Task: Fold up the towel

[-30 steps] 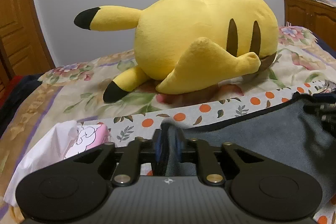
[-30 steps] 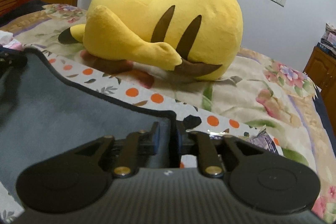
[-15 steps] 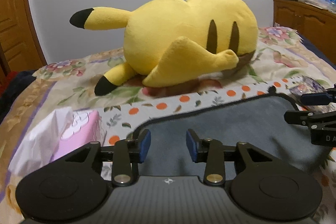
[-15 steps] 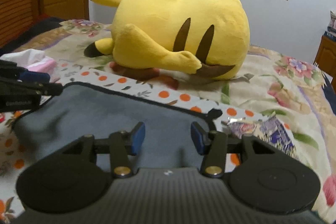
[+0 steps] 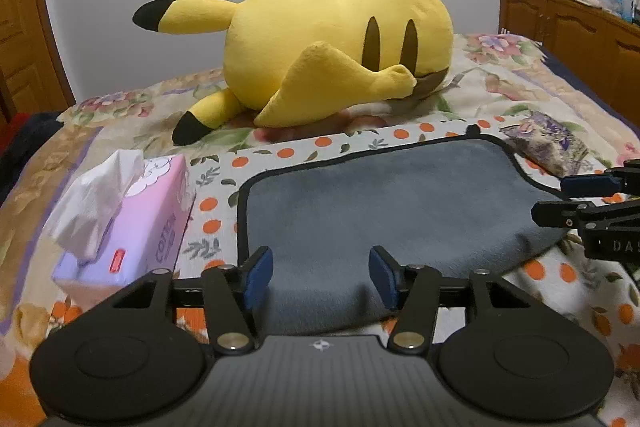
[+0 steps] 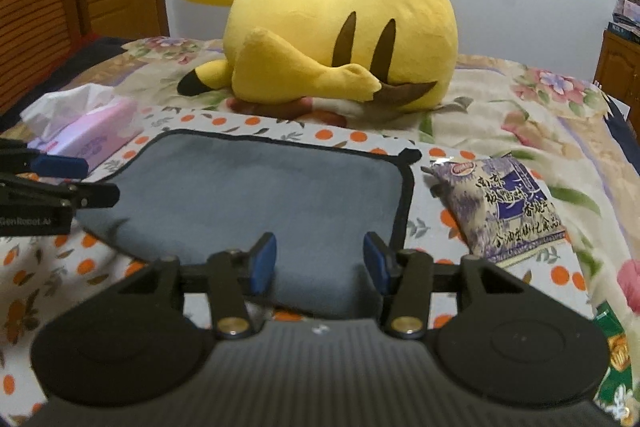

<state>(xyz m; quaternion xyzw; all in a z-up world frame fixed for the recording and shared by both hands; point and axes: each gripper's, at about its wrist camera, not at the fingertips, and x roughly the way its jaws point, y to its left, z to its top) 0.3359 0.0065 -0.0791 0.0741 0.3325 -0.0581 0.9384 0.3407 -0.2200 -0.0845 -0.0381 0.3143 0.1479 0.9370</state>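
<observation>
On the left side of the bed lies a pink cardboard tissue box (image 5: 132, 227) with a white tissue standing out of its top. It rests on a white cloth with orange dots and small leaves (image 5: 208, 203), just beside the grey soft towel with a black sewn edge (image 5: 384, 211). This towel lies flat on the dotted cloth, folded, with its rounded fold toward the cameras and its black edge toward the far side. The left gripper (image 5: 321, 277) hangs over the near left part of the towel; its blue-padded fingers are spread apart and hold nothing. The right gripper (image 6: 319, 263) hangs over the near right part of the towel in the same way, fingers wide apart and empty. Behind the towel, a big yellow plush toy with black-tipped ears (image 6: 332, 39) lies on the flowered bed cover (image 6: 520, 115). To the right of the towel, just beside its corner, lies a purple and white snack bag (image 6: 500, 207).
</observation>
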